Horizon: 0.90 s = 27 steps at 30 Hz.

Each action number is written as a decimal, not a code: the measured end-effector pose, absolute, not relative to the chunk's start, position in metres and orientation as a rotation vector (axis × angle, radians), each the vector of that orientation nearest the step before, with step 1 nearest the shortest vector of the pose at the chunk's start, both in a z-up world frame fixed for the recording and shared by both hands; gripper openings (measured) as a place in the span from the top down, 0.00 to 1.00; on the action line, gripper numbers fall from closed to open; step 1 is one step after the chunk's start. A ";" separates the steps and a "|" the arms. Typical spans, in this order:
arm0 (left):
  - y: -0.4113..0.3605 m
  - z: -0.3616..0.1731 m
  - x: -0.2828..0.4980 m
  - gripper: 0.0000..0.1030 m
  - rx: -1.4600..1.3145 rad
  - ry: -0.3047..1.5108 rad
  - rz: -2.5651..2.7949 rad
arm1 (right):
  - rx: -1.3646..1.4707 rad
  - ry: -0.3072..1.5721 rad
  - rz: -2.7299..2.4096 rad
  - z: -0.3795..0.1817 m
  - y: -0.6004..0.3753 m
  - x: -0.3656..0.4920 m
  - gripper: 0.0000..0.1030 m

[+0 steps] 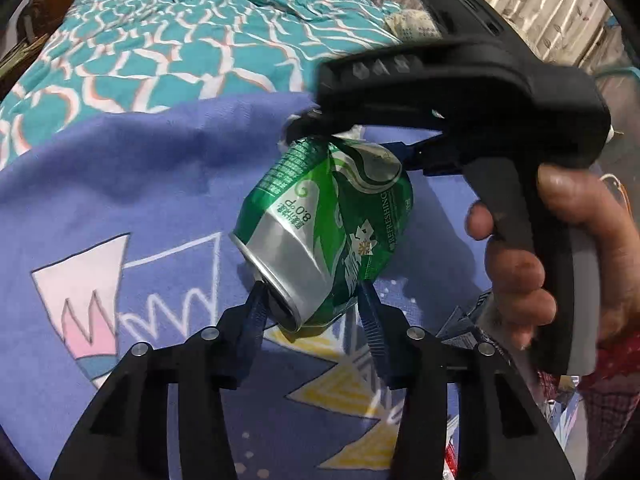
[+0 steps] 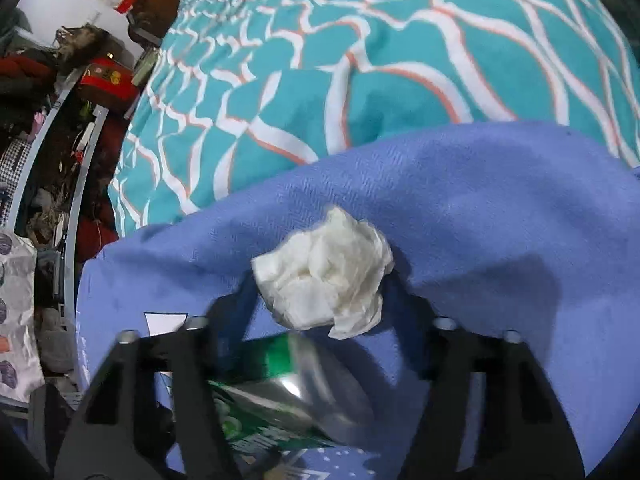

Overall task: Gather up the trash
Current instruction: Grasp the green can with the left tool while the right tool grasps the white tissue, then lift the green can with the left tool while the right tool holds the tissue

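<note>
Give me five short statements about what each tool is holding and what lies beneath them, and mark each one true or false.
1. The left tool grips a crushed green can. True.
2. The right tool holds a plastic bottle. False: it holds a crumpled white tissue.
3. A purple-blue patterned cloth lies beneath both tools. True.
4. The can stands upright on the cloth. False: it is held tilted in the air.
5. The teal bedcover is plain. False: it has white and orange wavy lines.
</note>
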<state>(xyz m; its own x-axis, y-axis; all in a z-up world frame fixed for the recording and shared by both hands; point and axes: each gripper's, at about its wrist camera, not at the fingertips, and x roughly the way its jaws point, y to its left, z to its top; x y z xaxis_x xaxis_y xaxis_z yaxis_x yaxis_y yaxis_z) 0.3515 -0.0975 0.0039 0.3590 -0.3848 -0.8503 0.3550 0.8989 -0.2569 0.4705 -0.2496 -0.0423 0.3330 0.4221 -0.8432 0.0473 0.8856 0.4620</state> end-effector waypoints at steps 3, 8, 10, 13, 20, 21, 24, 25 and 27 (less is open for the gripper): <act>-0.086 0.008 0.339 0.59 -0.058 1.104 -0.484 | 0.424 1.167 0.260 -0.022 -0.252 0.450 0.49; -0.051 0.045 0.291 0.60 -0.141 1.039 -0.519 | 0.409 1.081 0.305 0.037 -0.247 0.379 0.49; -0.036 0.066 0.260 0.61 -0.148 0.991 -0.529 | 0.394 1.026 0.330 0.063 -0.245 0.335 0.49; -0.015 0.092 0.201 0.69 -0.129 0.918 -0.543 | 0.346 0.930 0.371 0.094 -0.242 0.254 0.49; -0.006 0.069 0.068 0.98 -0.106 0.979 -0.633 | 0.361 0.821 0.329 0.053 -0.258 0.059 0.49; -0.007 0.060 0.060 0.98 -0.105 0.995 -0.644 | 0.378 0.821 0.300 0.038 -0.261 0.038 0.48; -0.003 0.041 0.042 0.71 -0.120 1.040 -0.638 | 0.403 0.806 0.219 0.003 -0.264 -0.007 0.48; 0.004 0.039 0.041 0.63 -0.144 1.044 -0.613 | 0.388 0.803 0.195 -0.004 -0.262 -0.015 0.47; 0.018 0.041 0.046 0.49 -0.181 1.024 -0.559 | 0.390 0.794 0.172 -0.015 -0.261 -0.030 0.47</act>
